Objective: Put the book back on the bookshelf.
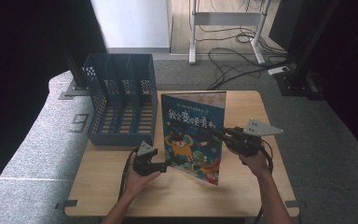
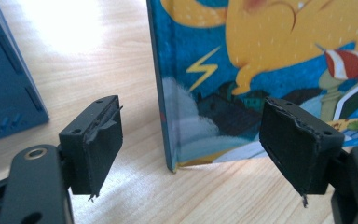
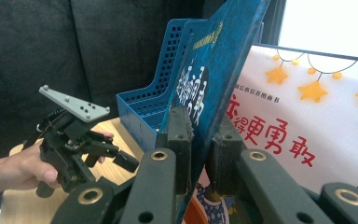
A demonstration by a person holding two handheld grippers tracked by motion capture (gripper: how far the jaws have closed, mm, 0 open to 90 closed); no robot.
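Observation:
A colourful children's book (image 1: 193, 135) stands upright on the wooden table (image 1: 177, 193), its cover facing me. My right gripper (image 1: 217, 132) is shut on the book's right edge; in the right gripper view its jaws (image 3: 200, 140) pinch the blue cover (image 3: 205, 79), with a white page of red characters behind it. My left gripper (image 1: 168, 163) is open, low at the book's bottom left corner. In the left gripper view its two pads (image 2: 105, 135) stand wide on either side of the spine's lower corner (image 2: 172, 163), apart from it. The left gripper (image 3: 123, 158) also shows from the right gripper view, held in a hand.
A blue slotted file rack (image 1: 121, 100) stands at the table's back left, close behind the book; its side (image 2: 4, 93) is left of the left jaw. Cables and a white stand's legs (image 1: 223, 32) lie on the floor beyond the table.

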